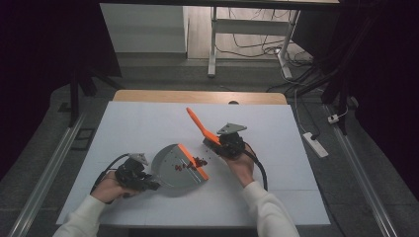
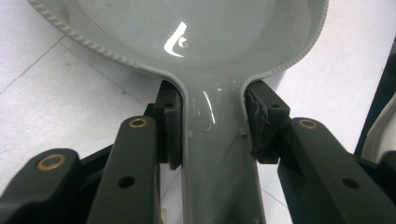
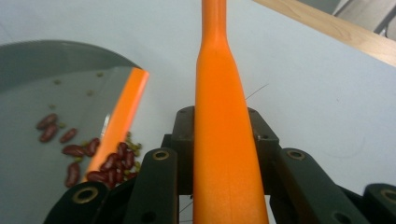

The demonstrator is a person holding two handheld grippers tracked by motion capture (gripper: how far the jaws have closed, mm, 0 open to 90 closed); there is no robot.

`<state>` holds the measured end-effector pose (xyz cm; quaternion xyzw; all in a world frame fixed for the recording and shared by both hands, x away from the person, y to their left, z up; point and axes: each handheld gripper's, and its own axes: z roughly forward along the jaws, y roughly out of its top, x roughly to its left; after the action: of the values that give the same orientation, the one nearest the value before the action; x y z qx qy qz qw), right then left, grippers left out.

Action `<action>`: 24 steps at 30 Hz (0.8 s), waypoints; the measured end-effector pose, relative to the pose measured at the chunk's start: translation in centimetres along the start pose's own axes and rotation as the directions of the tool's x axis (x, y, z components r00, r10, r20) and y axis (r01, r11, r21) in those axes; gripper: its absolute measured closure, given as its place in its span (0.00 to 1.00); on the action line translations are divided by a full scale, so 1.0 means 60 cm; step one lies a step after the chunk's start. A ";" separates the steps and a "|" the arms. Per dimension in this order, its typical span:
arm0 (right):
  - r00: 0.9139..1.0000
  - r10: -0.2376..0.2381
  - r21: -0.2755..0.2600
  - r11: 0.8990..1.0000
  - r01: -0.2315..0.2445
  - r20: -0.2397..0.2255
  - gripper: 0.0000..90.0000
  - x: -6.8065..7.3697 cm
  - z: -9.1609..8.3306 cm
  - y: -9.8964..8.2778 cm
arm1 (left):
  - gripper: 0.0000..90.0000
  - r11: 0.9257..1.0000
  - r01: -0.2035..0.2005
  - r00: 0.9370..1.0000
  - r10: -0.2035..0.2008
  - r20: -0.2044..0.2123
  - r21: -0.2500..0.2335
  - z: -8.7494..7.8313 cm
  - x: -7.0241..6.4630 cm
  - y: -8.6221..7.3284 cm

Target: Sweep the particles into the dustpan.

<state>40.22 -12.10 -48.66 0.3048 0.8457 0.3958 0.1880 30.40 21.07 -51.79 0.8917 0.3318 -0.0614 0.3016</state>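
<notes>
A grey dustpan [image 1: 170,165] with an orange lip [image 1: 193,162] lies on the white table. Dark red beans [image 1: 197,161] lie at the lip and on the pan. My left gripper [image 1: 150,184] is shut on the pan's grey handle [image 2: 219,154], with both pads [image 2: 170,126] pressing its sides. My right gripper [image 1: 213,140] is shut on the orange handle [image 3: 224,140] of a brush [image 1: 197,122], just right of the lip. In the right gripper view the beans [image 3: 112,163] cluster along the orange lip [image 3: 123,112], some on the pan [image 3: 42,88].
The white table cover [image 1: 276,187] ends at a wooden far edge [image 1: 197,96]. A power strip [image 1: 316,144] and cables lie on the floor to the right. A desk frame [image 1: 212,49] stands beyond the table.
</notes>
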 end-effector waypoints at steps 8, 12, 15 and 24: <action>1.000 0.013 0.014 1.000 -0.013 0.018 0.78 -0.013 0.000 -0.014 | 0.68 1.000 0.000 1.000 0.000 0.001 0.000 0.000 0.000 0.000; 0.999 0.016 0.016 1.000 -0.016 0.029 0.78 -0.016 -0.004 -0.018 | 0.68 1.000 0.000 1.000 0.000 0.000 0.000 0.000 0.000 0.000; 0.999 0.016 0.022 1.000 -0.017 0.038 0.78 -0.017 -0.004 -0.020 | 0.68 1.000 0.000 1.000 0.000 0.000 0.001 0.000 0.000 0.000; 1.000 0.025 0.027 0.999 -0.025 0.005 0.78 -0.006 -0.005 -0.028 | 0.68 1.000 0.000 1.000 0.000 -0.001 0.005 0.001 0.000 0.001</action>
<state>39.72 -13.37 -49.76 0.3186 0.8467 0.3860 0.1807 30.41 21.00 -51.81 0.8925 0.3319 -0.0617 0.2991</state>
